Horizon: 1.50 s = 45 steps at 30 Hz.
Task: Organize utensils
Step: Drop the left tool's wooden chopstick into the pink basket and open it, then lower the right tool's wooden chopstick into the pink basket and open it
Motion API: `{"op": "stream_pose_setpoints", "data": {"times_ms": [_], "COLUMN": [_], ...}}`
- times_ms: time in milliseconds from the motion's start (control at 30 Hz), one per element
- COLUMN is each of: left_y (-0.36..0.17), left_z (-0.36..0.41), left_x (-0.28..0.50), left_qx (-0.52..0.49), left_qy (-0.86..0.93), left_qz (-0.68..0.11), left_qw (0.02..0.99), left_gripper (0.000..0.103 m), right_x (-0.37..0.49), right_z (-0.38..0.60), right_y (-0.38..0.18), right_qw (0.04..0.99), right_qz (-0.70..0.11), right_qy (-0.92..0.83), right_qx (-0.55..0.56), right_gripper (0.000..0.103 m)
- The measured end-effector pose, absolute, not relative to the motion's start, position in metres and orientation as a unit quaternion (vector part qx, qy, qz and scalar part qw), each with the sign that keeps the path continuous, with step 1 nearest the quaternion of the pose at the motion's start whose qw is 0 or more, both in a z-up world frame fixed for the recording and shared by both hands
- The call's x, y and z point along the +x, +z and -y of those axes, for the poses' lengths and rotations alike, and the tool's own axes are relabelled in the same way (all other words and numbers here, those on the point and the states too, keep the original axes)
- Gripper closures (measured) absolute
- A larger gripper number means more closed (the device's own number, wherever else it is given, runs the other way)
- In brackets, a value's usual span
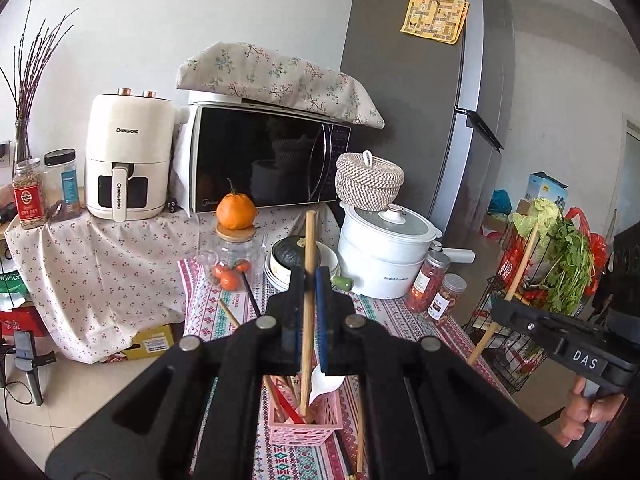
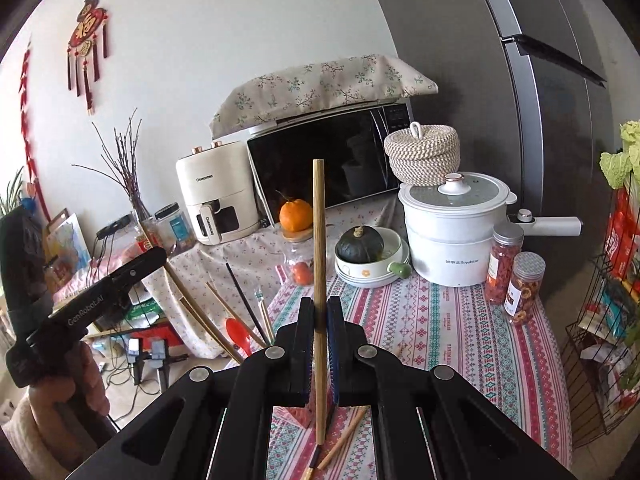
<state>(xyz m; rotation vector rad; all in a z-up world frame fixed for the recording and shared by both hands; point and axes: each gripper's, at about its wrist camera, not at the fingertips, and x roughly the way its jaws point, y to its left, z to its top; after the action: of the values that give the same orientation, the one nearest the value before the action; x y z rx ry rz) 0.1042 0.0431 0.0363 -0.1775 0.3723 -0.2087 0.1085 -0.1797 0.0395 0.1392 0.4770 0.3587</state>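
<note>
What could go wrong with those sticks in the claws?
The left claw pinches a long wooden chopstick above the pink plastic basket; it might miss the basket and land on the table. The basket already holds a white spoon and more sticks, so it could snag. The right claw grips another wooden chopstick mid-length; it might swing or slip.

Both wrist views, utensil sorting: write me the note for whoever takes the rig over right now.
Left gripper: shut on a wooden chopstick, held upright, its lower end inside the pink basket.
Right gripper: shut on another wooden chopstick, upright above the patterned tablecloth, not yet over the basket.
Done: the basket already holds a white spoon, a red utensil and several sticks.
Left: release the left chopstick into the basket, bring the right one over, then collect the loose chopsticks lying on the cloth below the right gripper's fingers.
</note>
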Motion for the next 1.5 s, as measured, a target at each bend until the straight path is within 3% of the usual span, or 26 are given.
{"op": "stream_pose_setpoints", "data": {"times_ms": [233, 300, 367, 633, 1200, 1500], "left_y": [0.012, 0.007, 0.007, 0.017, -0.041, -0.041], "left_z": [-0.039, -0.039, -0.042, -0.046, -0.085, -0.086], "left_x": [0.125, 0.130, 0.128, 0.100, 0.078, 0.077], "left_qx": [-0.086, -0.093, -0.110, -0.097, -0.047, -0.048], "left_qy": [-0.108, -0.118, -0.120, -0.119, -0.115, -0.116], "left_qz": [-0.246, -0.272, -0.282, -0.302, -0.412, -0.413], "left_qw": [0.959, 0.951, 0.945, 0.941, 0.903, 0.902], "left_gripper": [0.096, 0.076, 0.036, 0.001, 0.001, 0.001], "right_x": [0.111, 0.112, 0.113, 0.115, 0.138, 0.150], "right_z": [0.176, 0.176, 0.175, 0.164, 0.117, 0.094], "right_y": [0.035, 0.035, 0.034, 0.035, 0.022, -0.002], "right_qw": [0.954, 0.954, 0.954, 0.955, 0.961, 0.955], "right_qz": [-0.233, -0.230, -0.228, -0.212, -0.181, -0.217], "right_qy": [0.177, 0.177, 0.177, 0.190, 0.199, 0.199], "right_qx": [0.070, 0.071, 0.074, 0.079, 0.071, 0.025], "right_gripper": [0.097, 0.097, 0.097, 0.097, 0.097, 0.096]}}
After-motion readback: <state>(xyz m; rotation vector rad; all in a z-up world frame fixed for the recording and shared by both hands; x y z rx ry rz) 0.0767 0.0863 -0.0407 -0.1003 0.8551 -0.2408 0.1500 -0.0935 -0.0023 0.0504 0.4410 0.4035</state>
